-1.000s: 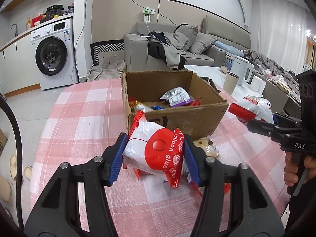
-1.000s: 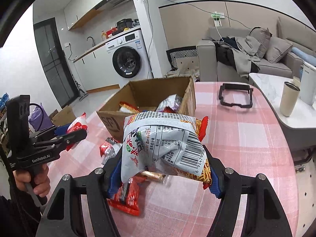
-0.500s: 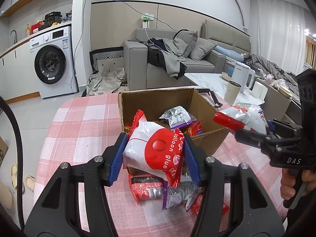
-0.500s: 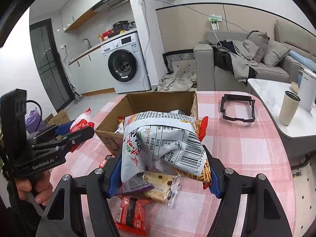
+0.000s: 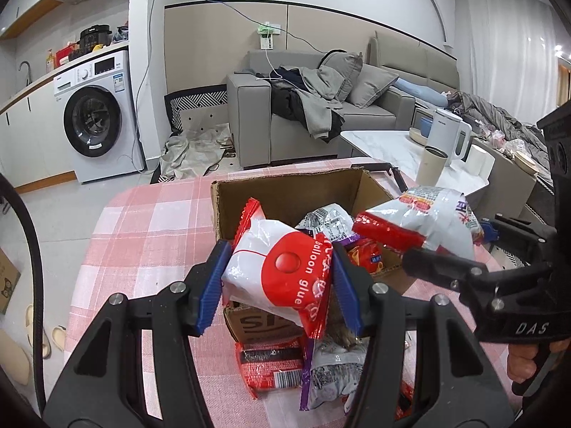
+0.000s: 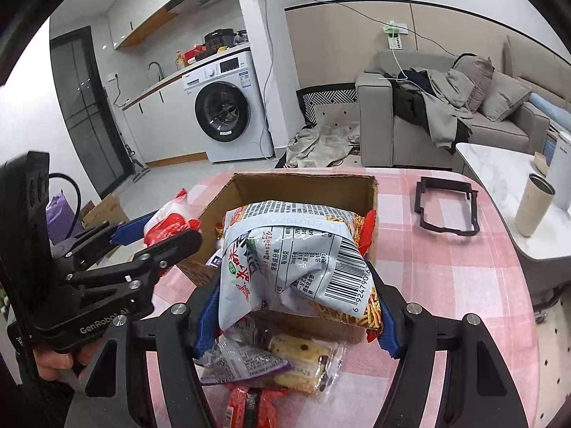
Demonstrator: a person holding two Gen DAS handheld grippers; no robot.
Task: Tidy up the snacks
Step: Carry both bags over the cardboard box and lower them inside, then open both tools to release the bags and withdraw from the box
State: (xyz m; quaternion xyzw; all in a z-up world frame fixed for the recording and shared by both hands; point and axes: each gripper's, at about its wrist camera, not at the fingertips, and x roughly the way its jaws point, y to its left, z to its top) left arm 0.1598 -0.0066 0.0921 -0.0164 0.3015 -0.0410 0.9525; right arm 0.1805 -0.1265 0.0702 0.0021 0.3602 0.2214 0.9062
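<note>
Currently, two snack packets are in transit to the cardboard box (image 5: 285,192). The left gripper (image 5: 280,278) pinches a red-and-white packet (image 5: 282,278) between its blue pads; the right gripper (image 6: 296,306) pinches a crinkled white noodle-snack bag (image 6: 292,253) the same way. Neither packet touches the counter (image 5: 150,221).

Compared with a second ago, both packets have travelled away from the near edge toward the box. In the left wrist view the box front wall, earlier seen in full beyond the red-and-white packet, is now largely hidden behind it, and the packet hangs at the near rim. In the right wrist view the noodle-snack bag now overlaps the box opening. Both grips are unchanged.

Judgement: the carry phase is nearly complete; the next step is likely release above the opening. The box already holds several wrappers, among them a silver-and-purple pack (image 5: 328,221), so the bulky bag may settle high.

Remaining work: loose items lie on the counter near the box front, including a red bar wrapper (image 5: 267,367), a silver pouch (image 5: 332,378) and a clear-wrapped biscuit (image 6: 299,360). A black frame (image 6: 448,210) rests on the counter to the right, well apart.
</note>
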